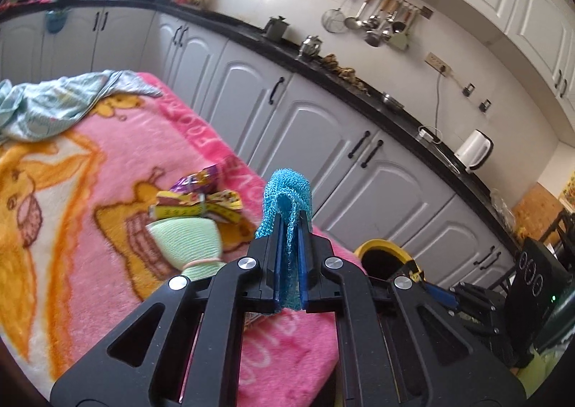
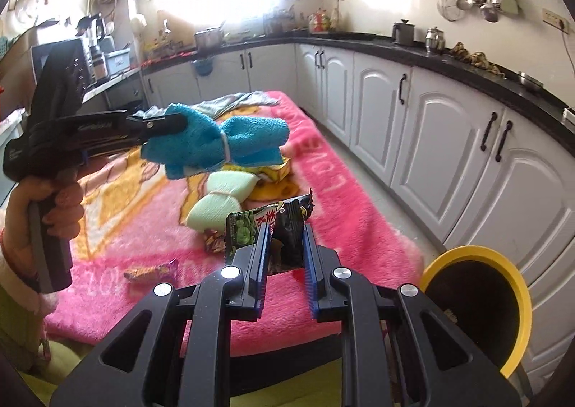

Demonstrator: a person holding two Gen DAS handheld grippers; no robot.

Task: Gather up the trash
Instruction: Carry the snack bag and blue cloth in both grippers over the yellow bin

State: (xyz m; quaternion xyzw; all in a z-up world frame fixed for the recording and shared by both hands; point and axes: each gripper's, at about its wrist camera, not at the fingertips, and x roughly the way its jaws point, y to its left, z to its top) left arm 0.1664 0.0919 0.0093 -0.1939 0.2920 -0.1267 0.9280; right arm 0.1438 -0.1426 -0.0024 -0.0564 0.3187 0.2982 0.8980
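left gripper (image 1: 289, 256) clamping tight on blue mesh sponge (image 2: 219, 144), holding it above pink blanket (image 1: 107, 170) | right gripper (image 2: 285, 256) pinching green-black snack wrapper (image 2: 273, 227) beside yellow bin (image 2: 478, 303) | progress: nothing seen binned; wrappers (image 1: 196, 200), another wrapper (image 2: 152, 270) and green sponge (image 1: 183, 241) lying uncollected

Both tools are matte black plastic. The left gripper (image 1: 289, 245) has flat angular linkage arms with triangular cut-outs, four round silver screws at the pivots, and blue ridged strips lining its fingers (image 1: 277, 256). The right gripper (image 2: 285, 252) is built the same way, with silver screws and blue-edged fingers (image 2: 260, 256). In the right wrist view, at about nine o'clock, the left tool shows a pistol-style handle, faint white lettering and a small blue tab. The hand (image 2: 54, 206) wears a fuzzy pale sleeve (image 2: 14, 281) with a red band at the wrist.
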